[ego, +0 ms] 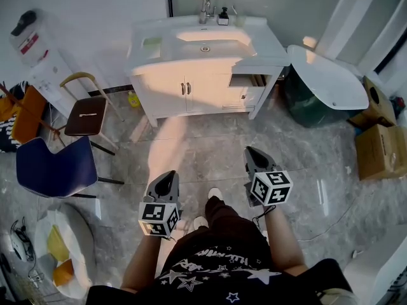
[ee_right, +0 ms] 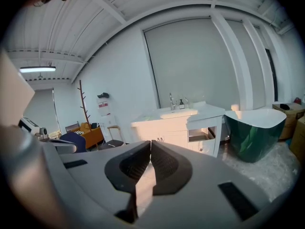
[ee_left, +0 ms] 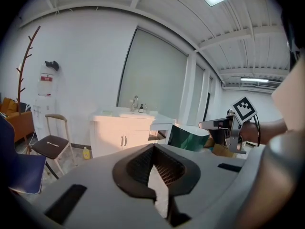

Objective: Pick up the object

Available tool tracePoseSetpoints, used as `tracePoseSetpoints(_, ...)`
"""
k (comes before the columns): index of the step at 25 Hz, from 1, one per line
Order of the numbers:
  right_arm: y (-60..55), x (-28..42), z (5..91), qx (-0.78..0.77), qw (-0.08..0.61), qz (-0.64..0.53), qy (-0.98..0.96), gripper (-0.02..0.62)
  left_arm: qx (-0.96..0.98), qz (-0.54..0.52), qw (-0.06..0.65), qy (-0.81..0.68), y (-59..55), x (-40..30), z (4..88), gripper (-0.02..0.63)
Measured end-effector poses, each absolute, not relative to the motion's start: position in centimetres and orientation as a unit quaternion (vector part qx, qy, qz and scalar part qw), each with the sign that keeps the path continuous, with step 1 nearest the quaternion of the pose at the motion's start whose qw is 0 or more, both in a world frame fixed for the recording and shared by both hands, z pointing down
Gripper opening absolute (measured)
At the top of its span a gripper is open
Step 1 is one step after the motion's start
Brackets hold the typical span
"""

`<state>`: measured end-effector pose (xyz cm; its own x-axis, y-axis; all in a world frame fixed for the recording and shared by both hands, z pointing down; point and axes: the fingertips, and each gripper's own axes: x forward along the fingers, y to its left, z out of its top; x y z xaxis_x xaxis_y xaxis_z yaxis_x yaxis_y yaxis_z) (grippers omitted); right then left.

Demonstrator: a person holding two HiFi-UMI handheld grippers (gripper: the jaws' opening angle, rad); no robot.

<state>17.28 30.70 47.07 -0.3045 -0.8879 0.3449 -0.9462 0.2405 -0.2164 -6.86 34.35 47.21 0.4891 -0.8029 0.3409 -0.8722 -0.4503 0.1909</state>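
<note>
- Head view shows the left gripper (ego: 168, 178) and the right gripper (ego: 252, 152) held out over bare floor, both tipped a little down.
- Left gripper view shows its jaws closed, tip against tip, holding nothing. Right gripper view shows the same for the right one.
- I cannot tell which thing is the one to pick up. Nothing lies near either gripper.
- Two small things could be it. A yellow bottle (ego: 133, 99) stands on the floor just beside the white cabinet (ego: 184, 91). A soap bottle (ego: 223, 16) stands on top by the tap.
- Both are straight ahead of the jaws and well apart from them. Both stand upright.
- The left gripper looks nearer the yellow bottle. The right one looks a bit nearer the soap bottle.
- The inside of the open drawer (ego: 248, 81) is too dark to see. The person's body hides the floor below.
</note>
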Motion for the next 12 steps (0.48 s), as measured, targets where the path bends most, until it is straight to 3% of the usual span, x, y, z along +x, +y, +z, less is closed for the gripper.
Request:
tracePoseSetpoints(4,29.6,16.9,47.0,0.575,0.057,0.206,-0.790,0.037,0.844,0.099,0.166,-0.501,33.6,-7.2,46.8,0.017)
tracePoseSetpoints(5,29.1,16.7,47.1,0.573,0.055,0.208,-0.790,0.096,0.843,0.100,0.164,-0.503,33.2,-7.3,46.7,0.017)
tracePoseSetpoints(8,27.1,16.4,47.6,0.570,0.050,0.214,-0.792,0.187,0.839,0.102,0.158,-0.510,31.7,-7.7,46.5,0.017)
tracePoseSetpoints(12,23.2,16.3,49.2,0.563,0.050,0.236,-0.790,0.265,0.831,0.104,0.157,-0.524,29.0,-8.1,47.0,0.017)
